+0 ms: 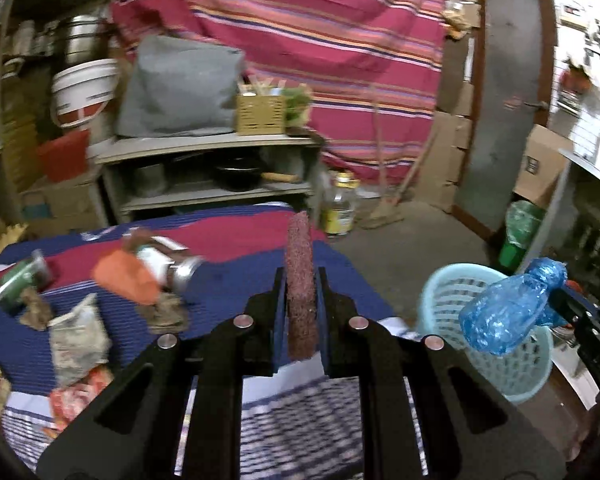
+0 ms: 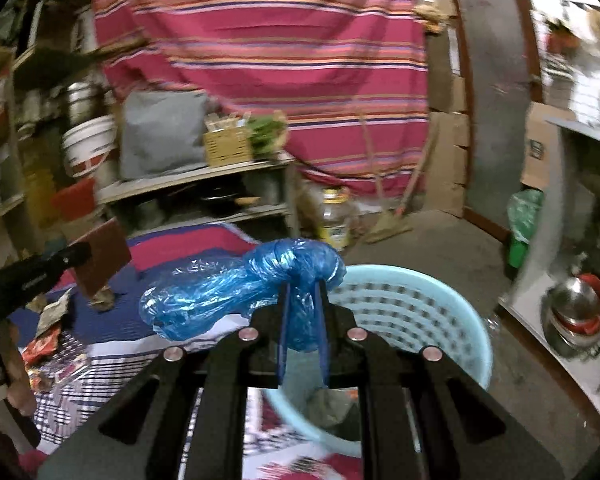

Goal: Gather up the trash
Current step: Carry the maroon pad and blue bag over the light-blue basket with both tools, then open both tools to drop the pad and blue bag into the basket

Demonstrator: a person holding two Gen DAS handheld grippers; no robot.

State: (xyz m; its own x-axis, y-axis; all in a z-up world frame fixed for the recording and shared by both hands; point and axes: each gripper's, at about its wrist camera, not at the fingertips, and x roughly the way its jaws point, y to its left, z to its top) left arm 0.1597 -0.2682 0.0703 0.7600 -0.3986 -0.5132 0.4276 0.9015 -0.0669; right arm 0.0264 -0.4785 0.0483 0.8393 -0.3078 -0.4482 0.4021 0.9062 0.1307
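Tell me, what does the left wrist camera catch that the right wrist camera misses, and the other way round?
Only the left wrist view shows the orange wrapper and the tin can on the striped cloth, and the left gripper from behind, clamped on the edge of a maroon pad. Only the right wrist view shows inside the light blue basket and the steel bowls at right. Both show the blue plastic bag held by the right gripper, and the pad.

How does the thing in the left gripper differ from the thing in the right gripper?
The flat maroon scrub pad is stiff and stands upright; the knotted blue plastic bag is crinkly, translucent and bulges sideways over the pale blue basket. Both are pinched in closed grippers.
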